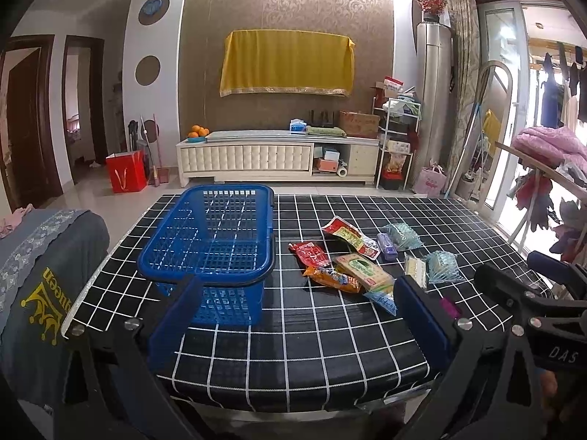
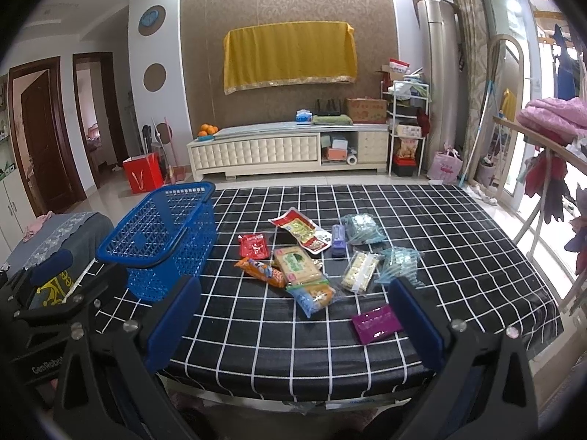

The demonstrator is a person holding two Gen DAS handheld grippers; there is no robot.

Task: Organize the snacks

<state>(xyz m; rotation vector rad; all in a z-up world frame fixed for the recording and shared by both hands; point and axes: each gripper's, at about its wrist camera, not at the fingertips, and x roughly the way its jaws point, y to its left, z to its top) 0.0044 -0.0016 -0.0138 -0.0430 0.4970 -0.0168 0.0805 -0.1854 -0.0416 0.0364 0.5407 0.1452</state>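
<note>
Both claws are held back from the table edge, nothing grasped. The left gripper [image 1: 297, 315] is spread wide and empty; the right gripper [image 2: 293, 315] is likewise spread and empty.

The blue basket [image 1: 209, 242] stands ahead of the left gripper, by its left finger, and appears empty. The snack packets are scattered ahead of the right gripper: a purple packet [image 2: 376, 323] lies nearest, just inside its right finger; an orange packet [image 2: 261, 272] and a green-labelled packet [image 2: 299, 266] overlap further ahead.

Risks, as judged: where packets overlap, two could be pinched together and one dropped in transit. Flat, glossy film could slip from the pads. The light basket could be nudged or tipped if its rim is struck.
</note>
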